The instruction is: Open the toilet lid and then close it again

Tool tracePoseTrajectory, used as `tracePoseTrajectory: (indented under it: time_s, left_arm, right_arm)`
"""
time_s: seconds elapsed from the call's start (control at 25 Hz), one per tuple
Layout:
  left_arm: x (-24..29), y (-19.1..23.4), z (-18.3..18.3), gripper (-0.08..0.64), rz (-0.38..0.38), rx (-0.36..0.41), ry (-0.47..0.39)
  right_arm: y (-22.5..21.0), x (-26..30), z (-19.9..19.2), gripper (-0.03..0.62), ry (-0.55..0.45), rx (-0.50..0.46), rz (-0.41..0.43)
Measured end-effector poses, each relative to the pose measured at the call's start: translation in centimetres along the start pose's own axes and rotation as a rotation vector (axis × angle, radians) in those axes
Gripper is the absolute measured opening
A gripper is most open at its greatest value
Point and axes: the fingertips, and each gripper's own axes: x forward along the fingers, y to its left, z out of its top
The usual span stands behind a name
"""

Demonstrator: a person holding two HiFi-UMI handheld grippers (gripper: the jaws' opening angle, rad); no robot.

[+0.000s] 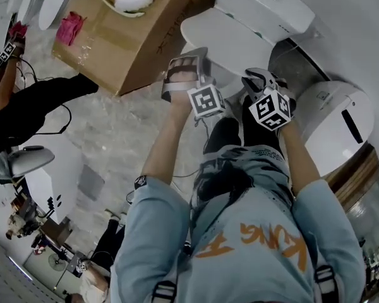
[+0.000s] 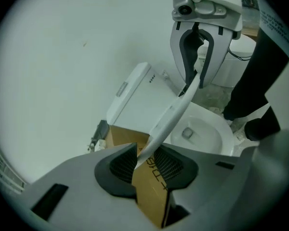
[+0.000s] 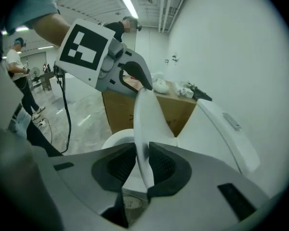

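White toilet lid (image 1: 224, 40) sits half-raised and tilted over the bowl (image 2: 202, 134), front rim between both claws. Right claw (image 3: 142, 163) is pinched on the rim; left claw (image 2: 145, 163) stands wider, rim tip just inside its pads, looks unclamped. Cardboard box (image 1: 123, 40) just beside the toilet on the head view's left, white rounded unit (image 1: 335, 131) close on the right, tank (image 1: 265, 2) behind.

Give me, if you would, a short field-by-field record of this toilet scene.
toilet lid: partly raised, tilted above the bowl
left gripper: jaws astride one lid edge, a small gap showing
right gripper: jaws closed on the opposite lid edge
cardboard box: on the floor beside the toilet, small items on top
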Motion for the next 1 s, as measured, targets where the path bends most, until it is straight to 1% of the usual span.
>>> tracePoseTrajectory:
  time_s: [0.16,0.28,0.32,0.44,0.48,0.6,0.76,0.92,1.0]
  left_arm:
    - [-0.3,-6.1,-4.1,0.137,-0.071,0.028,0.061]
    - [0.0,-10.9,-6.7,0.147,-0.152,-0.026,0.083]
    - [0.4,-12.4,-7.7,0.150,-0.160,-0.019,0.092]
    - [1.7,-15.8,-10.8,0.155,-0.134,0.092,0.158]
    - [2.2,-16.8,-11.7,0.161,-0.125,0.107,0.177]
    - [4.1,-20.4,-13.7,0.175,-0.134,0.086,0.202]
    - [6.0,-24.2,-15.9,0.190,-0.134,0.112,0.237]
    - [8.3,-28.0,-17.3,0.207,-0.173,0.118,0.250]
    - [9.6,-29.8,-18.0,0.213,-0.194,0.123,0.256]
  right_arm:
    - [5.4,2.5,-1.9,0.114,0.060,-0.064,0.083]
    - [8.9,5.3,-3.6,0.117,0.104,-0.120,0.132]
    - [9.9,6.4,-4.2,0.118,0.119,-0.142,0.137]
    - [12.6,9.0,-6.3,0.129,0.146,-0.207,0.155]
    - [13.4,9.8,-7.0,0.131,0.150,-0.226,0.161]
    - [15.3,12.5,-9.2,0.135,0.168,-0.270,0.182]
    - [17.7,15.3,-11.7,0.138,0.184,-0.345,0.211]
    - [19.5,17.8,-14.3,0.140,0.205,-0.397,0.254]
    - [20.1,19.2,-15.7,0.138,0.230,-0.412,0.272]
